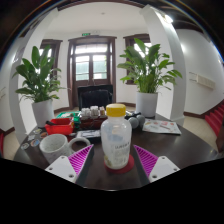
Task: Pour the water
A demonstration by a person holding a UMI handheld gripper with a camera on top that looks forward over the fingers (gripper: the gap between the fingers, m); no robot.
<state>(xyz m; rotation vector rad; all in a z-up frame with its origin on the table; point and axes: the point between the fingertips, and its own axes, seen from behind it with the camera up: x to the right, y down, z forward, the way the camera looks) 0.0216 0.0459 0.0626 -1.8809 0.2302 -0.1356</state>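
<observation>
Bottle (116,140), clear with yellow cap, upright on dark table (185,150) between gripper (113,162) fingers, gap visible at each side. Fingers spread wide, pink pads (146,158) flanking bottle base. White label on bottle, writing too small to read. White cup (53,147) just left of left finger. Red box (60,126) and clutter behind. Two potted plants (148,70) beyond, by glazed door (91,68).
</observation>
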